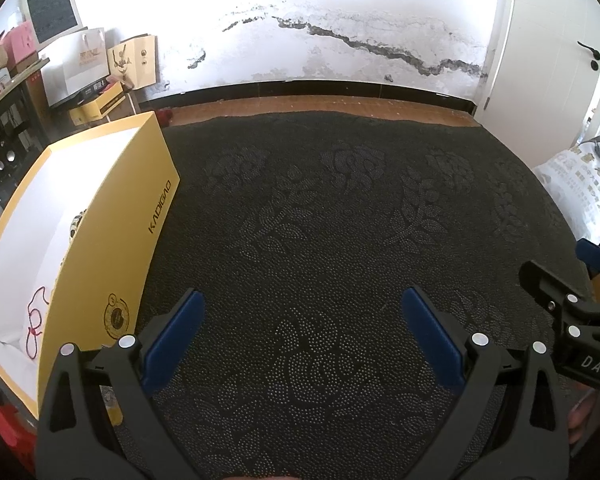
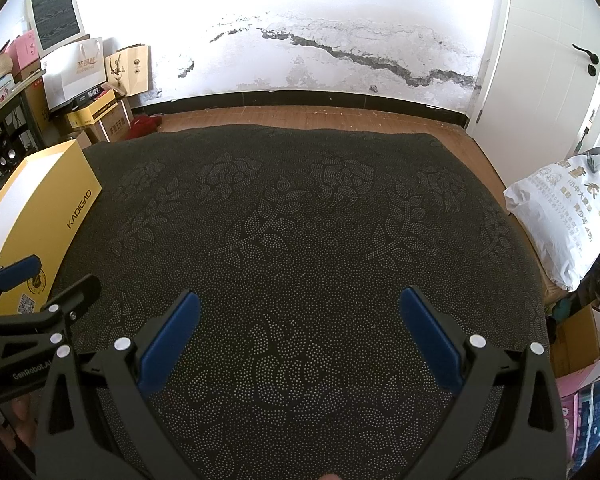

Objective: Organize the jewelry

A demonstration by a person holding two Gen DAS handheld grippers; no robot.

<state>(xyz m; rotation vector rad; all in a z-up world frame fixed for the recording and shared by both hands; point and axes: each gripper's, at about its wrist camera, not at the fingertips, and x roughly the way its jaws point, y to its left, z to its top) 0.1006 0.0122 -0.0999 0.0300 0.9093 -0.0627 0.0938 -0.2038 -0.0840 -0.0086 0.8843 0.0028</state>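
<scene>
A yellow box (image 1: 112, 216) with a white inside stands open on the left of a dark patterned cloth (image 1: 320, 220). Inside it lie a red cord necklace (image 1: 36, 320) and a beaded piece (image 1: 76, 222) by the near wall. My left gripper (image 1: 304, 308) is open and empty above the cloth, right of the box. My right gripper (image 2: 300, 312) is open and empty above the cloth (image 2: 300, 208). The box also shows at the left in the right wrist view (image 2: 40, 216). Each gripper shows at the other view's edge.
A white wall with a dark crack (image 2: 360, 56) runs behind a strip of wood floor. Bags and cartons (image 2: 92, 80) are stacked at the back left. A white door (image 2: 548, 60) and a white printed bag (image 2: 564, 216) stand at the right.
</scene>
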